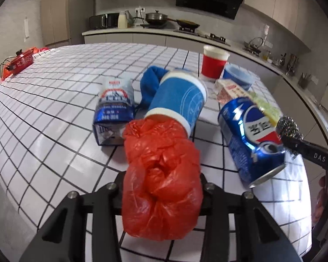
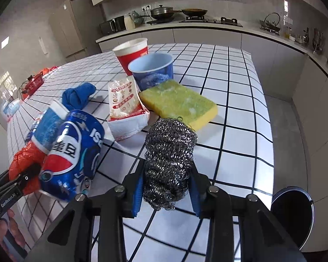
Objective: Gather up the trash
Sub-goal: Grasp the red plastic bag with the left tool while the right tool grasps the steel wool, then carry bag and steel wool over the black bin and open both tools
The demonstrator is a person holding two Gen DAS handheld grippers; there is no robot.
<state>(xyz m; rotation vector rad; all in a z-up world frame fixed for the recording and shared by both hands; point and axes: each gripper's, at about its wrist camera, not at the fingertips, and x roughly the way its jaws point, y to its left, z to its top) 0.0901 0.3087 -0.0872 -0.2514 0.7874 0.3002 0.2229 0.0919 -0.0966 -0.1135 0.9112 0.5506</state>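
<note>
My left gripper [image 1: 161, 185] is shut on a crumpled red plastic bag [image 1: 161, 174], held just above the checked table; the bag also shows in the right wrist view [image 2: 24, 159]. My right gripper [image 2: 167, 181] is shut on a steel wool scourer [image 2: 169, 152], also seen at the right of the left wrist view [image 1: 289, 128]. A dented blue Pepsi can [image 1: 249, 139] lies between the grippers [image 2: 72, 152]. A blue paper cup [image 1: 177, 100] lies on its side behind the bag. A squashed blue-and-white carton [image 1: 113, 111] lies left of it.
A red cup [image 2: 133, 54], a blue bowl [image 2: 152, 69], a white snack wrapper [image 2: 126, 109], a yellow-green sponge [image 2: 179, 104] and a blue cloth [image 2: 78, 96] sit on the table [image 2: 240, 109]. A dark round bin [image 2: 293, 214] stands on the floor at lower right. Kitchen counter behind.
</note>
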